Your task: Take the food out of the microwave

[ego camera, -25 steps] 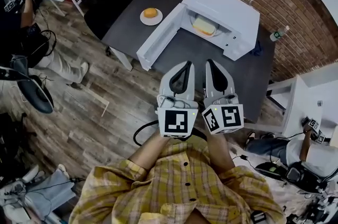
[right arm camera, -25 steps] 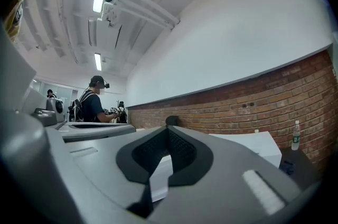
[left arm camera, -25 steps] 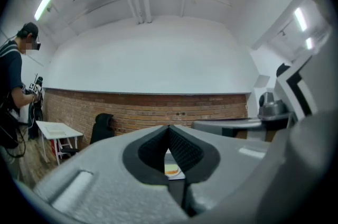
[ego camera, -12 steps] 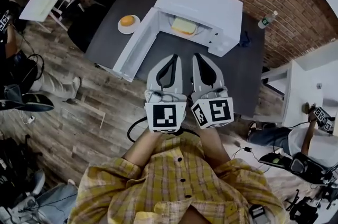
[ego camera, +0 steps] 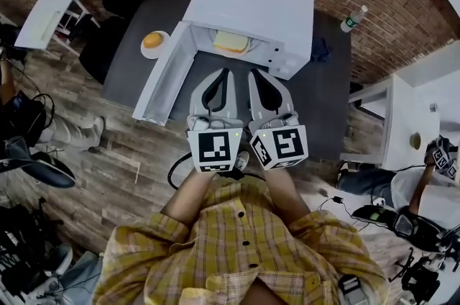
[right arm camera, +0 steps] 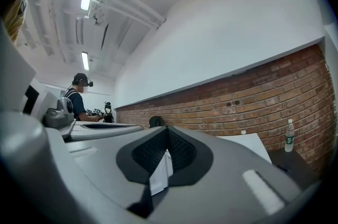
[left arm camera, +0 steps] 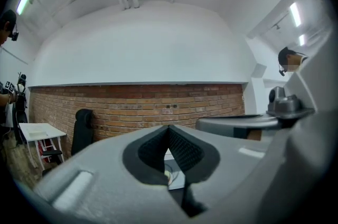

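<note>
My left grey two-jaw gripper (left arm camera: 169,129) is pinched fully together with nothing in it. My right grey two-jaw gripper (right arm camera: 168,131) is the same. Both point level toward the open white box microwave (ego camera: 251,5) on the dark grey table (ego camera: 327,102), near it but not inside. Its white door (ego camera: 164,77) is already swung out. The pale yellow flat food on a plate (ego camera: 231,42), maybe a sandwich, sits inside untouched. Left to do: open 1 claw, reach in, grip, pull out.
</note>
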Available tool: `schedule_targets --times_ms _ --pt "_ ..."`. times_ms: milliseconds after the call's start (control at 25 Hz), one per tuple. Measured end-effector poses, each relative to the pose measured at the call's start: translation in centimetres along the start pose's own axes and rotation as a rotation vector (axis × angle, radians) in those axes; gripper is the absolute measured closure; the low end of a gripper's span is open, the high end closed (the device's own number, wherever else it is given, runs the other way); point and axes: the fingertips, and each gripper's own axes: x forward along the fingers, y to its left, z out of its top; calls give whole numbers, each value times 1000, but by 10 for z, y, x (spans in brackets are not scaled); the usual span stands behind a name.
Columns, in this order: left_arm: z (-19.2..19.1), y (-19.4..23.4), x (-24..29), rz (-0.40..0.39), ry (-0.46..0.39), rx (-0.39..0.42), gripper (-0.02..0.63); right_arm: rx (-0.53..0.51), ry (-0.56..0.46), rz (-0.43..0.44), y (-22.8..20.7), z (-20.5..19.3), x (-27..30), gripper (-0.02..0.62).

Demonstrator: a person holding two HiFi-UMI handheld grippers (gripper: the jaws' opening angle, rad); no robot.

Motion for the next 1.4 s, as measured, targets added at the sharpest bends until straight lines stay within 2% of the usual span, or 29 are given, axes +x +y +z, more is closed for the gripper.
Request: schedule_targets --times_ms 280,520,760,1000,1240,1400 --pt "-27 -3 35 -18 60 -97 606 24 13 1 -26 -12 8 592" --pt "-63 5 60 13 135 -246 606 37 30 3 -49 -21 10 592" --pt "-93 9 77 8 200 -304 606 83 42 17 -51 -27 21 592" --pt "-108 15 90 -34 239 -387 606 82 45 -20 -50 -29 29 592" --pt "-138 31 111 -70 312 -582 603 62 54 -59 -46 -29 41 592" --pt "-160 26 122 -123 359 -678 569 51 60 -83 -49 -31 42 592"
